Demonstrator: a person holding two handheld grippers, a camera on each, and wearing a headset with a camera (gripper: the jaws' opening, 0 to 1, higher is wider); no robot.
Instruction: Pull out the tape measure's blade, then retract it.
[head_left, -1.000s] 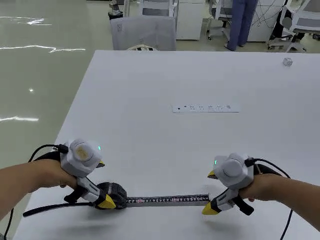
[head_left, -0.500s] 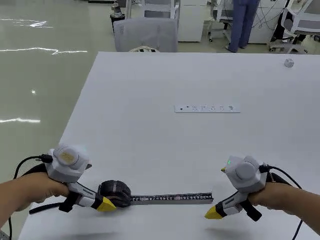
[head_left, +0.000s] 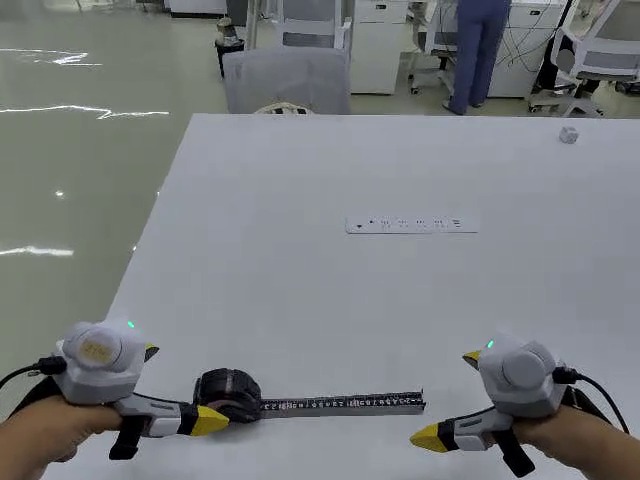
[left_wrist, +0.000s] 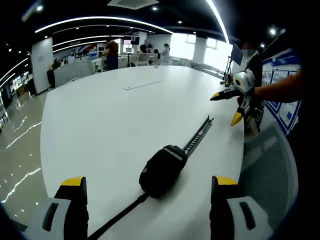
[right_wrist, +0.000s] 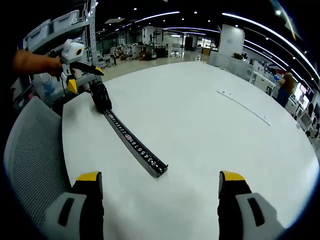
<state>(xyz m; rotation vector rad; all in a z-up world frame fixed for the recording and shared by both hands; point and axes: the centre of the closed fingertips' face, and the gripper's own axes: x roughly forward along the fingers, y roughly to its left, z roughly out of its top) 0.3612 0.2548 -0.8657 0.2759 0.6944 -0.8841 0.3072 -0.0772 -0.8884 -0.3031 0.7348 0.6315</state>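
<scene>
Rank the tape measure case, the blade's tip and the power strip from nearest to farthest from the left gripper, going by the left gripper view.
1. Tape measure case, just ahead, centred between the jaws.
2. Blade's tip, farther out, to the right.
3. Power strip, farthest, toward the view's top.

A wide white worktop (head_left: 300, 250) with a smooth matte surface. A black tape measure (head_left: 227, 393) lies near the near edge, toward the left corner. Its blade (head_left: 345, 404) lies drawn out flat along that edge. A thin white strip (head_left: 411, 225) lies mid-worktop. A small pale object (head_left: 569, 135) sits near the far right corner.
</scene>
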